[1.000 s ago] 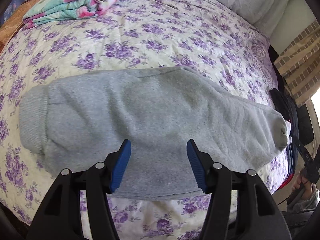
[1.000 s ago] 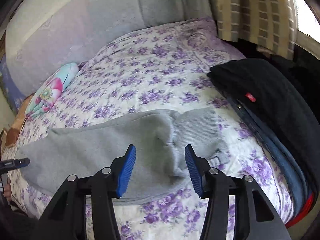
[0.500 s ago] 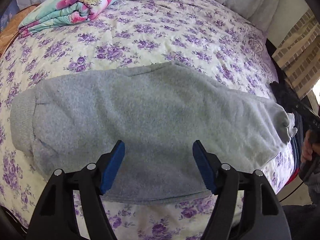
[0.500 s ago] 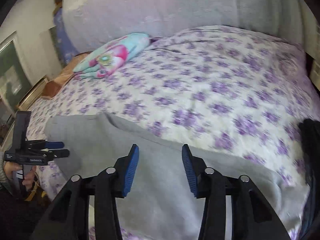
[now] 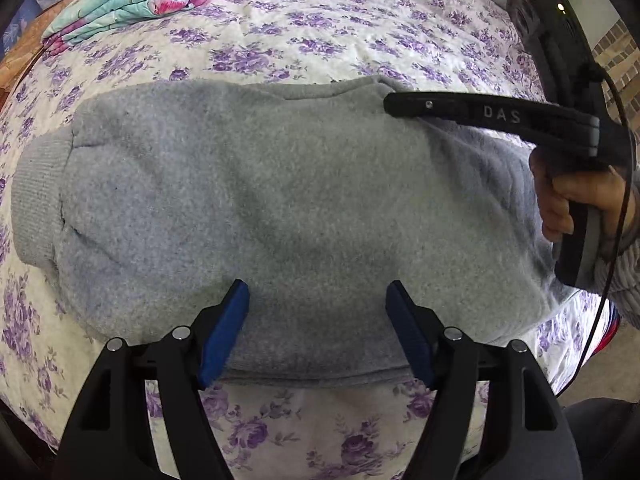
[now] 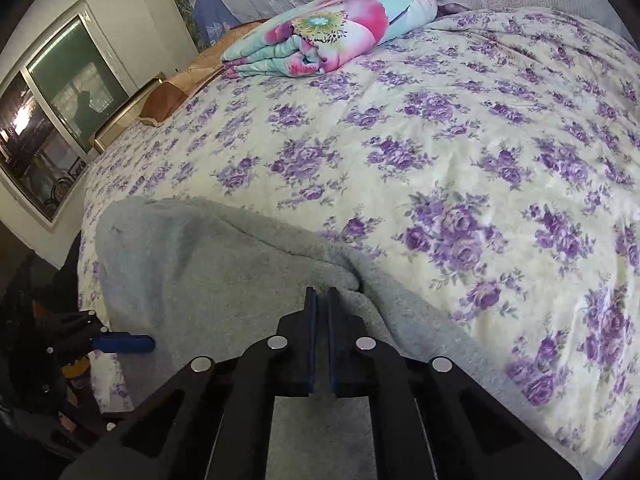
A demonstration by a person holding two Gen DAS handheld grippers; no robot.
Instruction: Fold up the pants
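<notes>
bed: big one with a cream bedspread (image 6: 460,128) covered in purple flower print, takes up pretty much both views

far end of bed: a folded teal and pink floral blanket (image 6: 332,40) sits up near the head, by the far left corner

room: window (image 6: 48,128) with a pale frame on the left wall in the right wrist view, brick-pattern surface at the right edge in the left wrist view

pants: grey fleece pants (image 5: 280,208), already folded into one long fuzzy strip, lying across the bed along its near edge; ribbed cuff at the left end, surface mostly flat with a few soft dents

left claw: left claw (image 5: 318,328) is spread wide over the near edge of the pants, blue pads either side, nothing pinched; jaws have just been opening

right claw: right claw (image 6: 321,300) just snapped closed, pads nearly together right at a bunched ridge on the far edge of the pants; can't tell if any fabric is actually caught

hand: a hand (image 5: 576,200) grips the right claw's handle at the right side
</notes>
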